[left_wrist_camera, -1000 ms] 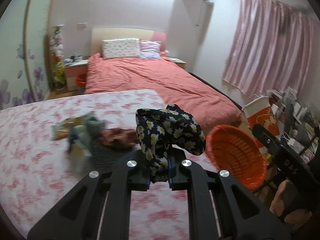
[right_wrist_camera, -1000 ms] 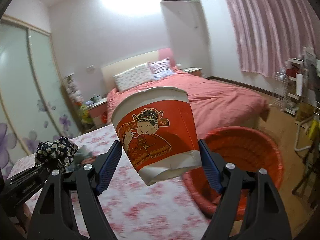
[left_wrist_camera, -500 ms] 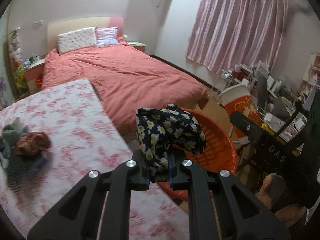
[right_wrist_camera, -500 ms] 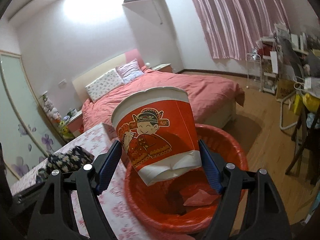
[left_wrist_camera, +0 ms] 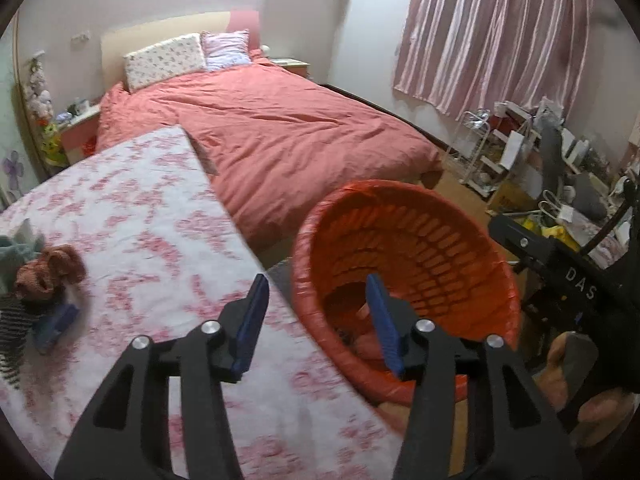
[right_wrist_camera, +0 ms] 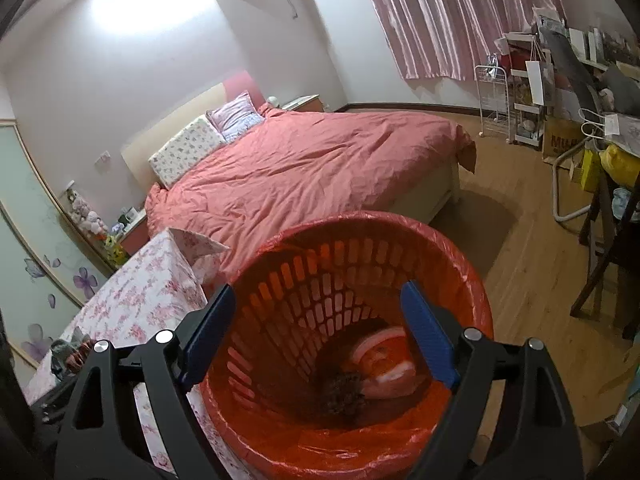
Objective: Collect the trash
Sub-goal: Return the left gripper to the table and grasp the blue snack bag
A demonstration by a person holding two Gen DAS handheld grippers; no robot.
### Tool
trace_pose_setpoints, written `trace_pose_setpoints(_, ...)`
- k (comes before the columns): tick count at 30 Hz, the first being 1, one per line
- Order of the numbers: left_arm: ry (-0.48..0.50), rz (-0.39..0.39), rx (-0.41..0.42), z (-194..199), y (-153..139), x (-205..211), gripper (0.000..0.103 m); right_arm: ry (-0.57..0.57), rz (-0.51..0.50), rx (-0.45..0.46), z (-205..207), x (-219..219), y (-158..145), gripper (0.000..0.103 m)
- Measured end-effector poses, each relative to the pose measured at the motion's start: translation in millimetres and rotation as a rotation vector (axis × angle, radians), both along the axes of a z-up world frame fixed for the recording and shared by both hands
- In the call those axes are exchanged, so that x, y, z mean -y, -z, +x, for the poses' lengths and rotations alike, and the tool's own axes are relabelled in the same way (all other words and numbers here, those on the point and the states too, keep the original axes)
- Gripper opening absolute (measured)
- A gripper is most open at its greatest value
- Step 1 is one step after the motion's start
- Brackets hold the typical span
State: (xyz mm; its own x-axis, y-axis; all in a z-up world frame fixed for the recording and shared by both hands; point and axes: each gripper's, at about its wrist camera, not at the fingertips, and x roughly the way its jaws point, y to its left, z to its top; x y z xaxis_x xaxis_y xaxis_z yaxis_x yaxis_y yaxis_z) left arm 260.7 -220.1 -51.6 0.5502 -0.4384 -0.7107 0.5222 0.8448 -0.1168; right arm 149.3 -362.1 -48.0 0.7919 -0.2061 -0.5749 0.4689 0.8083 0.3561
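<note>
Lying at the far left of the flowered table (left_wrist_camera: 132,216), a small heap of crumpled items (left_wrist_camera: 38,280), rust-coloured, pale green, striped and blue, sits near the table's left side in the left wrist view. The left gripper (left_wrist_camera: 316,320) hangs over the table's right edge with its blue-padded fingers (left_wrist_camera: 252,316) spread wide and nothing between them; one finger is above the tablecloth, the other above the mouth of the orange basket (left_wrist_camera: 472,248). The basket, lined with a red plastic bag, stands just beside the table, between it and the pink-covered bed (left_wrist_camera: 288,132). Seen from the right wrist, the right gripper (right_wrist_camera: 320,336) is directly above the basket (right_wrist_camera: 460,264), its fingers (right_wrist_camera: 424,332) also spread apart and empty. At the basket's bottom lie a red-and-white paper cup (right_wrist_camera: 384,356) on its side and, touching it, a dark flower-patterned bundle (right_wrist_camera: 344,392). Pink curtains (right_wrist_camera: 440,16) and cluttered shelves (right_wrist_camera: 532,92) fill the right.
</note>
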Motion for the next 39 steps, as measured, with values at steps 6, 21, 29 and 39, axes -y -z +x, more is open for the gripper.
trace_pose_setpoints(6, -0.073, 0.048, 0.05, -11.5, -9.4, -43.3, 0.06, -0.021, -0.028, -0.019, 0.1, -10.9, -6.8, 0.084)
trace_pose_setpoints(21, -0.424, 0.036, 0.048, 1.8, -19.3, -222.9, 0.067, -0.209, -0.107, -0.061, 14.3, -92.7, -11.5, 0.084)
trace_pose_setpoints(29, -0.602, -0.039, -0.071, 53.8, -5.0, -294.6, 0.068, -0.294, -0.141, -0.091, 23.0, -125.9, -7.6, 0.084)
trace_pose_setpoints(39, -0.609, -0.032, -0.12, 72.6, 15.9, -302.5, 0.063, -0.343, -0.161, -0.129, 29.5, -149.9, -0.7, 0.084)
